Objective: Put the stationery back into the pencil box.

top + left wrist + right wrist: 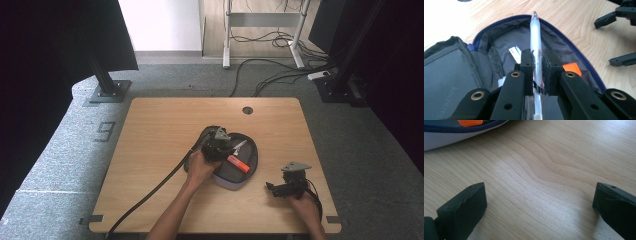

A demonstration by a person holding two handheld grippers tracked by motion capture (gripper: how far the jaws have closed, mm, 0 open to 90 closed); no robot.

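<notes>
An open grey pencil case [247,175] with a blue zip lies in the middle of the wooden table. My left gripper [230,149] hovers over its open mouth, shut on a white pen [240,145]. In the left gripper view the pen [535,37] stands clamped between the two pads [527,62], tip pointing away over the case lining [499,47]. An orange marker [239,164] lies inside the case [572,68]. My right gripper [272,190] rests low on the table to the right of the case, open, with bare wood between its fingertips [464,206].
The case's pale side and blue zip [454,131] lie just beyond my right gripper, with the orange marker [470,122] above the zip. The left gripper's black cable [150,192] trails to the table's front left edge. A round hole [247,110] sits near the far edge.
</notes>
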